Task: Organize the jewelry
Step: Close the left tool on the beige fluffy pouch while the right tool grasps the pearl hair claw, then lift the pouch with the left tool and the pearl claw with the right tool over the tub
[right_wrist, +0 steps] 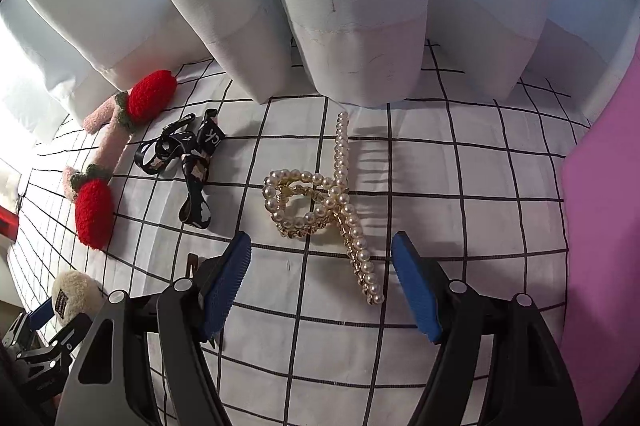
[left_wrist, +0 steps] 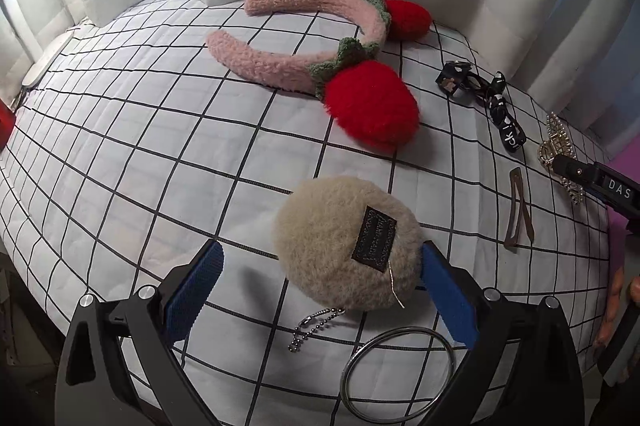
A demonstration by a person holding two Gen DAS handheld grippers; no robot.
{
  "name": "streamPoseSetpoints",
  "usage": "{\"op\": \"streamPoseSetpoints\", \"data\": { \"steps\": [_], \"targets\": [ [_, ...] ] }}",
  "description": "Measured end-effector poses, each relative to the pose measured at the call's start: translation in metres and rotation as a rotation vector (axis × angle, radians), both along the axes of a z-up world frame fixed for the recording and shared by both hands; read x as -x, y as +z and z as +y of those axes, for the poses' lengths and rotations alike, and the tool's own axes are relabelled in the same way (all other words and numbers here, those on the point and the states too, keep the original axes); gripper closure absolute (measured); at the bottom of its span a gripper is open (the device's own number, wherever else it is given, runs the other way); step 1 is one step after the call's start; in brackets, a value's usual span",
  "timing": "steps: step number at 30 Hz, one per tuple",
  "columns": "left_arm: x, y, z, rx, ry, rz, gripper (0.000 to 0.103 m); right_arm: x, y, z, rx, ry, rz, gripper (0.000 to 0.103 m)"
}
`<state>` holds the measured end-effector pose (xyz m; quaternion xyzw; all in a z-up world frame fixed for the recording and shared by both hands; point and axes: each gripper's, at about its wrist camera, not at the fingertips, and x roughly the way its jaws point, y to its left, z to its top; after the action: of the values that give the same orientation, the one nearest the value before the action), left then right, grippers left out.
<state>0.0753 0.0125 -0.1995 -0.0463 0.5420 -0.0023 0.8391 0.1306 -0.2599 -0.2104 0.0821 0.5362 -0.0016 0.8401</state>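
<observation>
My left gripper [left_wrist: 320, 262] is open, its blue pads on either side of a beige fluffy pom-pom charm [left_wrist: 344, 242] with a ball chain [left_wrist: 312, 326], lying on the checked bedsheet [left_wrist: 120, 165]. A silver bangle [left_wrist: 398, 372] lies just below it. My right gripper [right_wrist: 322, 254] is open, hovering over a pearl and gold claw clip [right_wrist: 324, 205], which also shows in the left wrist view [left_wrist: 558, 145]. A pink strawberry headband [left_wrist: 320, 61] lies farther back; it also shows in the right wrist view [right_wrist: 104, 161].
A black printed ribbon strap [left_wrist: 484, 97] and a brown snap hair clip [left_wrist: 518, 214] lie right of the pom-pom. White curtains [right_wrist: 320, 5] hang at the sheet's far edge. A pink surface [right_wrist: 600, 226] borders the right side. A red object [left_wrist: 6, 125] sits at the far left.
</observation>
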Motion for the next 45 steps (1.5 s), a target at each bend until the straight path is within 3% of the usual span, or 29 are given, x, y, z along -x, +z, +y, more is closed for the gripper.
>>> {"op": "streamPoseSetpoints", "data": {
  "steps": [10,16,23,25,27,28,33,36,45],
  "targets": [
    [-0.005,-0.014,-0.006,0.003,-0.007,0.027,0.008,-0.02,-0.009,0.004,0.058,0.018,0.003,0.034],
    [-0.006,-0.019,-0.013,-0.065,-0.018,0.022,0.008,-0.029,-0.012,0.011,0.099,0.032,-0.016,0.034],
    [-0.006,-0.02,-0.01,-0.069,-0.011,0.007,0.007,-0.037,-0.018,0.024,0.147,0.056,-0.041,0.035],
    [-0.005,-0.02,-0.009,-0.071,-0.008,0.0,0.011,-0.033,-0.017,0.025,0.144,0.065,-0.044,0.038],
    [-0.005,-0.019,-0.009,-0.072,-0.016,-0.014,0.024,-0.026,-0.016,0.034,0.153,0.08,-0.053,0.053],
    [-0.005,-0.018,-0.01,-0.072,-0.023,-0.02,0.027,-0.025,-0.016,0.035,0.155,0.083,-0.052,0.055],
    [-0.003,-0.018,-0.009,-0.06,-0.037,-0.028,0.043,-0.022,-0.016,0.038,0.103,0.074,-0.054,0.058],
    [-0.003,-0.015,-0.004,-0.034,-0.029,-0.024,0.046,-0.015,-0.01,0.037,0.084,0.063,-0.071,0.063],
    [0.0,0.02,0.011,-0.005,-0.032,-0.089,0.046,0.01,0.011,0.041,0.069,0.076,-0.09,0.063]
  ]
}}
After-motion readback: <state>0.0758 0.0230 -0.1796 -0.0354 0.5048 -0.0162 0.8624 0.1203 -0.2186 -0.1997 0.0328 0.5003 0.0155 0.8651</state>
